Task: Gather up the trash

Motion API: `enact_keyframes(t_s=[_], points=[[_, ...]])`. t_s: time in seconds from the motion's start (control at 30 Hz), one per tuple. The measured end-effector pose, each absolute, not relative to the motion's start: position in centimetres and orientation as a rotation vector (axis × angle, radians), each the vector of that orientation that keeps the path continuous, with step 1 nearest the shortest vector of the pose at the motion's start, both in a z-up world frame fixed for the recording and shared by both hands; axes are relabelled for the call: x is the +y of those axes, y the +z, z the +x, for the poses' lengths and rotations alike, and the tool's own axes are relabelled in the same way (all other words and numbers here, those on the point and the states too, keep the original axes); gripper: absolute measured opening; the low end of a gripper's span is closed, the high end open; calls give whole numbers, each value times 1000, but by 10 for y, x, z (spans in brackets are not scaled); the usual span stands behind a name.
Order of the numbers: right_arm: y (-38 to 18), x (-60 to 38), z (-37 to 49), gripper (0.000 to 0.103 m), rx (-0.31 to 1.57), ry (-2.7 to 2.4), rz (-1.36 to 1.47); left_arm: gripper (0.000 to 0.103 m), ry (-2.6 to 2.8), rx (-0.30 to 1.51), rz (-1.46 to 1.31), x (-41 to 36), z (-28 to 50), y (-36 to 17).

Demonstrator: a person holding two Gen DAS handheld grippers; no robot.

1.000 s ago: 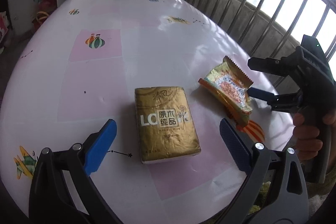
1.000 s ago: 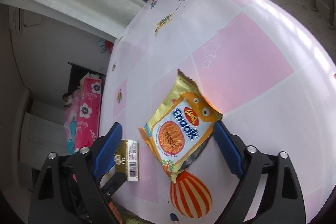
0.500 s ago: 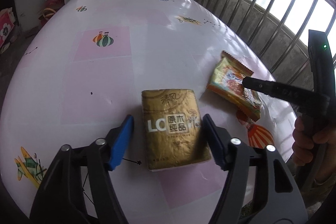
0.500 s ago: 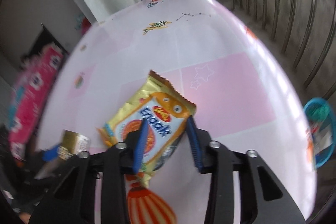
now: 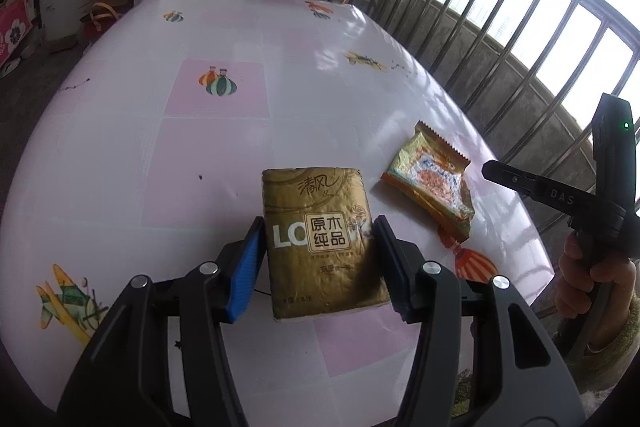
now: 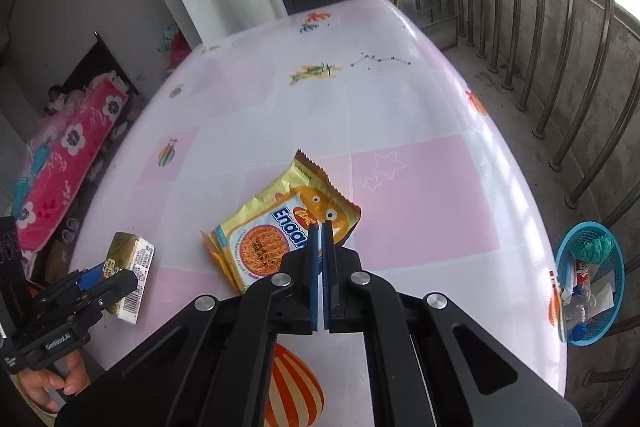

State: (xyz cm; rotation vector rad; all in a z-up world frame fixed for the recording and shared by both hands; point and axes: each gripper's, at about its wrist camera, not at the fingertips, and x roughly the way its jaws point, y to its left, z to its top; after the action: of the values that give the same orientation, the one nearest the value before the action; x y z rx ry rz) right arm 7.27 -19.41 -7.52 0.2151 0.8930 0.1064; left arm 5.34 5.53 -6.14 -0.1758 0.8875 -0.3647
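Observation:
A gold tissue pack [image 5: 322, 239] lies on the pink and white table [image 5: 208, 155]. My left gripper [image 5: 320, 263] is shut on the tissue pack, one pad against each long side; it shows at the left of the right wrist view [image 6: 126, 277]. A yellow Enaak noodle wrapper [image 5: 430, 183] lies to its right, also in the right wrist view [image 6: 276, 227]. My right gripper [image 6: 320, 225] is shut and empty, its tips above the wrapper's near edge. It also shows at the right of the left wrist view [image 5: 486, 171].
A blue basket [image 6: 590, 283] holding trash stands on the floor to the right of the table, beside a metal railing [image 6: 560, 67]. A pink flowered bed [image 6: 64, 155] is at the left. The table's right edge [image 6: 532, 211] is close to the wrapper.
My left gripper has closed from wide open onto the tissue pack. My right gripper has closed from wide open to shut, has risen and no longer straddles the wrapper.

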Motion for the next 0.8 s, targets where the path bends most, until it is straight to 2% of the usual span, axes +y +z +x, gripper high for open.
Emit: enact_keyframes(t_s=[0.23, 0.27, 0.3, 0.37, 0.63, 0.8], points=[[-77, -208, 83, 4, 954, 84, 237, 51, -376, 868, -192, 55, 57, -53], [-77, -210, 86, 12, 961, 91, 248, 51, -378, 867, -188, 54, 57, -53], [-78, -211, 90, 28, 964, 96, 254, 51, -379, 866, -186, 52, 57, -53], [-79, -210, 94, 43, 963, 98, 244, 51, -382, 868, -185, 50, 56, -54], [-102, -195, 127, 43, 982, 99, 148, 51, -387, 884, -185, 43, 55, -59], [-107, -178, 118, 41, 939, 80, 11, 51, -369, 890, -171, 43, 57, -60]])
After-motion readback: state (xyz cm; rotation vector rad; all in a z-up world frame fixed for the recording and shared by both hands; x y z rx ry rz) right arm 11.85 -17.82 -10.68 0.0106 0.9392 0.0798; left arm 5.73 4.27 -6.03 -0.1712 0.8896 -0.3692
